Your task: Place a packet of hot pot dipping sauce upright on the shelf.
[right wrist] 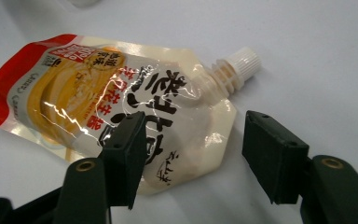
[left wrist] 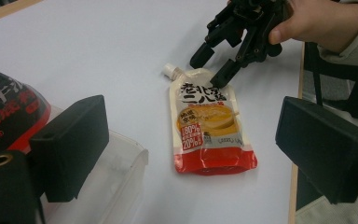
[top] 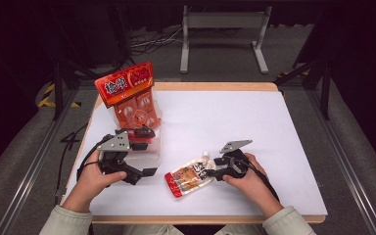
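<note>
A spouted pouch (top: 192, 175) lies flat on the white table (top: 254, 132), near its front edge. The right hand-held gripper (top: 212, 168) is at the pouch's spout end with its 2 jaws spread, 1 over the pouch's corner and 1 beside it. The left hand-held gripper (top: 142, 172), jaws spread and holding nothing, hovers near a red snack pack (top: 132, 98) at the table's left.
</note>
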Demonstrator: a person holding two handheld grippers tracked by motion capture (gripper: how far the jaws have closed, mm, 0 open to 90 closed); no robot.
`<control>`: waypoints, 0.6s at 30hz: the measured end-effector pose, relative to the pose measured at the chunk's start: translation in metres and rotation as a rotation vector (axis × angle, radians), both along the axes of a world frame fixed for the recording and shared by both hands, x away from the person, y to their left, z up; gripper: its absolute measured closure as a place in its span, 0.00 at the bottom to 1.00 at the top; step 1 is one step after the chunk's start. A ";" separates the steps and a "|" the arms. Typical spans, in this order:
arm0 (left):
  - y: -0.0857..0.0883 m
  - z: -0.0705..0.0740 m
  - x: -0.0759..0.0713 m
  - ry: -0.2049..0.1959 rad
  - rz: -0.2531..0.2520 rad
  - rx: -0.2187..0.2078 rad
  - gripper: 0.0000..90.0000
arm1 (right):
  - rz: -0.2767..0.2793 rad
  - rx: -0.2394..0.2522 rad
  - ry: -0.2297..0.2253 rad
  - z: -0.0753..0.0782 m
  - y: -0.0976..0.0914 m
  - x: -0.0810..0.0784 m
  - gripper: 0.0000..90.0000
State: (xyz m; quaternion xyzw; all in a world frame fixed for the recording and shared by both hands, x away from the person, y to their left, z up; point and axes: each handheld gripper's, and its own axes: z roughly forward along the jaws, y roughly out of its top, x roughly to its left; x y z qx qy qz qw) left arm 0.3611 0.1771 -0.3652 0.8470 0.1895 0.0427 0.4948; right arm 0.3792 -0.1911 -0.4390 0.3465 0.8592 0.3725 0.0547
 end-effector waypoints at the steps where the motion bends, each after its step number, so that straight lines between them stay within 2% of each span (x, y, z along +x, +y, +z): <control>1: 0.001 0.000 0.001 0.004 0.002 -0.001 0.12 | 0.006 -0.002 0.001 0.000 0.001 -0.001 0.47; 7: 0.000 -0.002 0.002 0.007 0.003 0.002 0.12 | 0.005 -0.036 -0.036 -0.001 0.005 -0.004 0.52; 12: -0.002 -0.004 0.003 0.019 0.003 0.003 0.12 | -0.027 -0.070 -0.090 -0.003 0.010 -0.011 0.55; 14: -0.003 -0.004 0.003 0.017 0.003 0.006 0.12 | -0.024 -0.083 -0.113 -0.004 0.012 -0.013 0.56; 16: -0.004 -0.004 0.004 0.016 -0.001 0.008 0.12 | -0.021 -0.088 -0.134 -0.005 0.012 -0.015 0.59; 18: -0.005 -0.004 0.003 0.019 -0.005 0.009 0.12 | -0.007 -0.088 -0.159 -0.006 0.013 -0.017 0.67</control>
